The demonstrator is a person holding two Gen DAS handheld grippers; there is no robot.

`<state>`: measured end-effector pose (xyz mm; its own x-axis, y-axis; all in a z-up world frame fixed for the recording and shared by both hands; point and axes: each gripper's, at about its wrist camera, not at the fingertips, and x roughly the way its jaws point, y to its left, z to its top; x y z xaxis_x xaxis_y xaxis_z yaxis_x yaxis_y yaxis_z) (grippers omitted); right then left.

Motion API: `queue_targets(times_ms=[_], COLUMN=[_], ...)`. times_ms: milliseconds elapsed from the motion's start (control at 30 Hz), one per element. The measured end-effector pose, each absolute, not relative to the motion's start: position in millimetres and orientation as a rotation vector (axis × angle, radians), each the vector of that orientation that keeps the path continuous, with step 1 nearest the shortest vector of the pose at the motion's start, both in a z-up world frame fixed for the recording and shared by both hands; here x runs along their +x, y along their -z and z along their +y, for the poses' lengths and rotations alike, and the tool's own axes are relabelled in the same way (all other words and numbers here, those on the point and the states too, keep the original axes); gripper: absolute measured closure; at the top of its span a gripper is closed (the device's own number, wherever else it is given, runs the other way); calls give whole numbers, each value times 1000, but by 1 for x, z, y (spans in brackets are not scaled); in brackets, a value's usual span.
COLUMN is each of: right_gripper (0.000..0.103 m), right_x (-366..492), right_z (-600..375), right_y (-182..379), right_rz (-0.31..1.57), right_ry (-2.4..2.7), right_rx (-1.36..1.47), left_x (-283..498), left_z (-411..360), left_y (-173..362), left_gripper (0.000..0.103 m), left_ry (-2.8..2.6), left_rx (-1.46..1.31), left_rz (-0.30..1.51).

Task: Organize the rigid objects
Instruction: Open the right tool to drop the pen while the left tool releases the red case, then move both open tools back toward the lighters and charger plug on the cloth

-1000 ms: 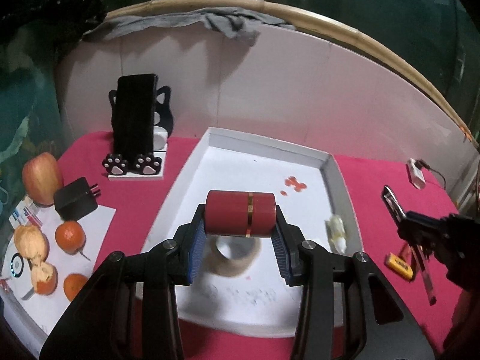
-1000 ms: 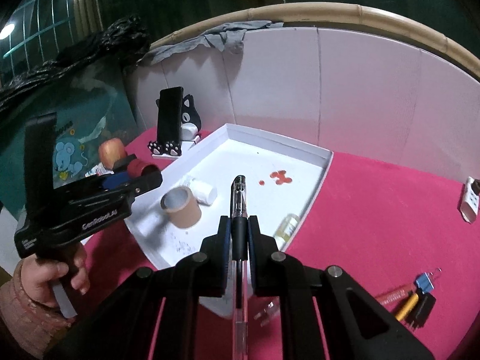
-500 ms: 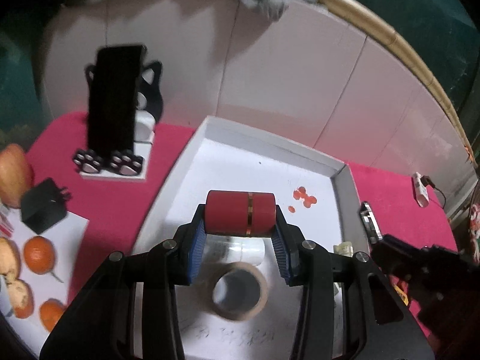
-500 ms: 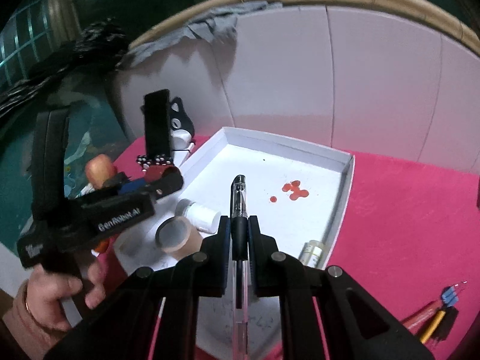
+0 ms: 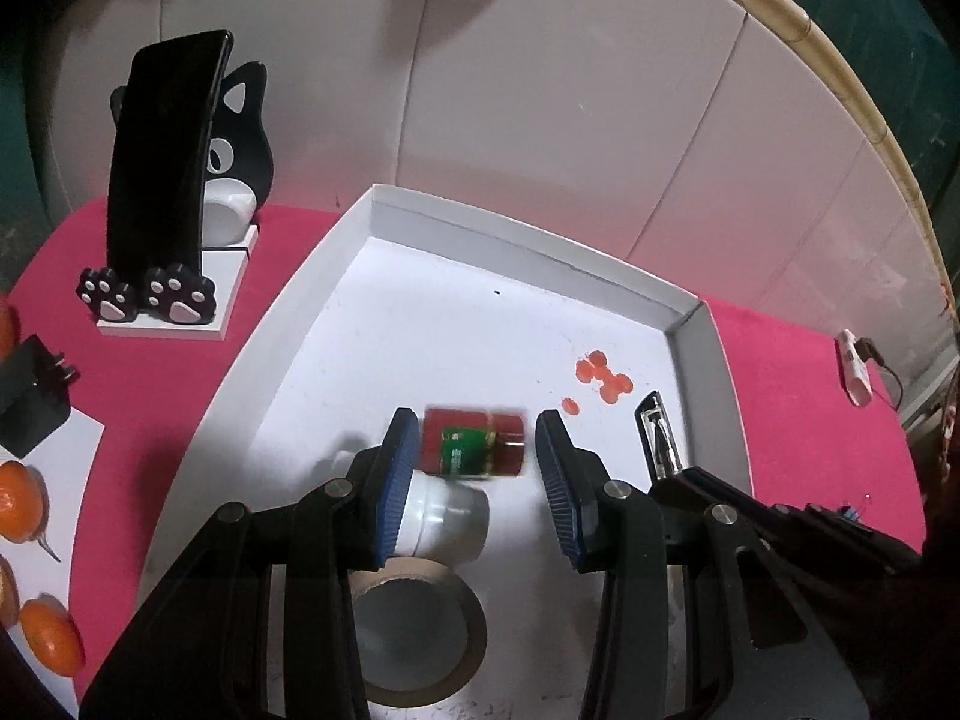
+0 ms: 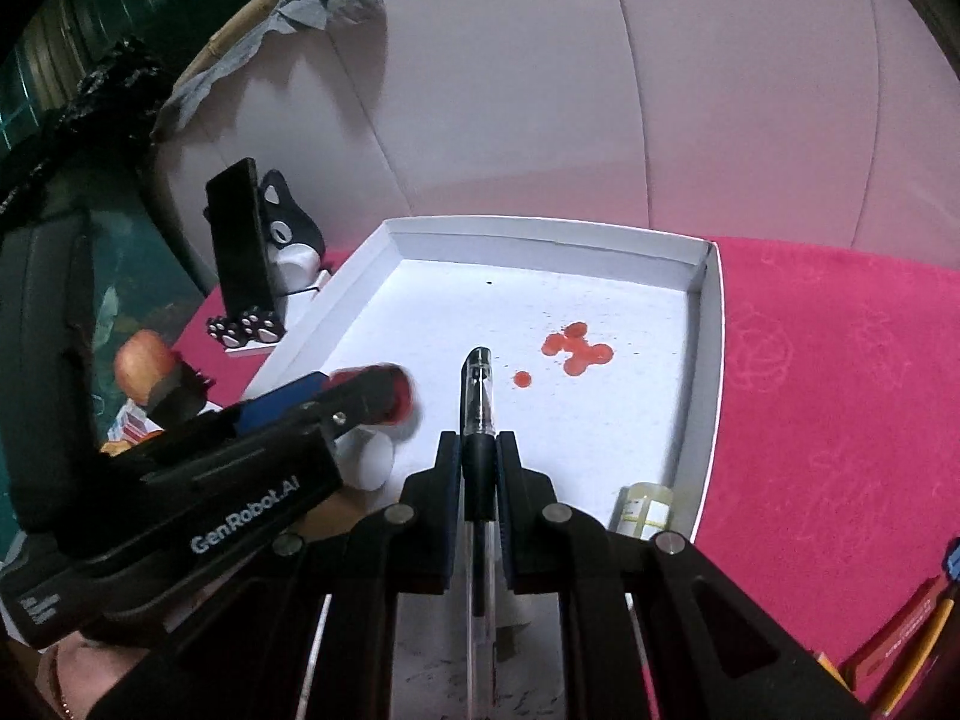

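The left gripper point(image 5: 477, 468) has its blue-padded fingers point(image 5: 396, 480) spread apart. A blurred red cylinder point(image 5: 474, 441) with a green label lies in the gap between them, touching neither pad clearly; it appears released into the tray, and whether it has come to rest is hard to tell. Just below it, at six o'clock, a white bottle point(image 5: 444, 519) lies on its side, and below that a roll of brown tape point(image 5: 414, 636) sits flat.

The right gripper point(image 6: 477, 459) is clenched on a clear pen point(image 6: 478, 414), pinching the black grip section so the capped tip points forward, toward twelve o'clock, over the tray floor. This hold likely keeps the pen level for laying it down.

All of this sits over a shallow white tray point(image 5: 528, 243) on a pink cloth point(image 6: 828, 396). In the right wrist view the tray also holds red stains point(image 6: 576, 348) at one o'clock of the pen tip and a small yellowish vial point(image 6: 645, 507) against the right wall at four o'clock.

Outside the tray, at ten o'clock, a black phone point(image 5: 165, 144) leans in a cat-shaped stand point(image 5: 237, 138). Oranges point(image 5: 21, 504) lie at the far left edge, at eight o'clock.
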<state>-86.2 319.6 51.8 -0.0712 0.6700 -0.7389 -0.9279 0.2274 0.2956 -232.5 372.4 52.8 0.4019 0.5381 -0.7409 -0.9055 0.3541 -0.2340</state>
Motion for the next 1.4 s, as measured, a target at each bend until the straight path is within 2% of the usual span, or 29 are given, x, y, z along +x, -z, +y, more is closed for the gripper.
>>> queue_targets(times_ms=[233,300,333,367,400,433,500,600,700,967,1400], right_gripper=[93,92,90,84,62,36,18,17,0,0,0], right_x=[-88,-90,-91,-94,-96,-98,-101,-105,-108,-110,-52], right_z=[320,317,315,313,310,306,297,288,275,224,111], right_y=[-49,-50,-51,-52,-53,-54,-58,-61,-67,-94,-166], right_rz=[935,913,898,881,864,845,804,769,729,579,373], right_ry=[-1360,-1362,-1365,-1369,-1370,-1369,-1365,-1372,-1384,-1389,-1262], right_rx=[-341,-349,-356,-365,-373,-375,-367,-376,-354,-295,32], left_x=[-243,-249,-252,-256,-261,-263,-272,-286,-297,-300,-282], left_z=[371,368,365,361,355,350,339,318,295,251,203], left_y=[-61,-65,-67,-70,-75,-77,-82,-87,-90,-101,-136], left_gripper=[61,48,23,8,5,4,0,0,0,0,0], left_ry=[-1073,-1066,-1064,-1072,-1092,-1113,-1171,-1236,-1277,-1243,-1137], left_rx=[-696,-712,-717,-714,-701,-690,-662,-636,-614,-582,-489], left_rz=[601,573,556,532,502,484,463,406,364,303,219])
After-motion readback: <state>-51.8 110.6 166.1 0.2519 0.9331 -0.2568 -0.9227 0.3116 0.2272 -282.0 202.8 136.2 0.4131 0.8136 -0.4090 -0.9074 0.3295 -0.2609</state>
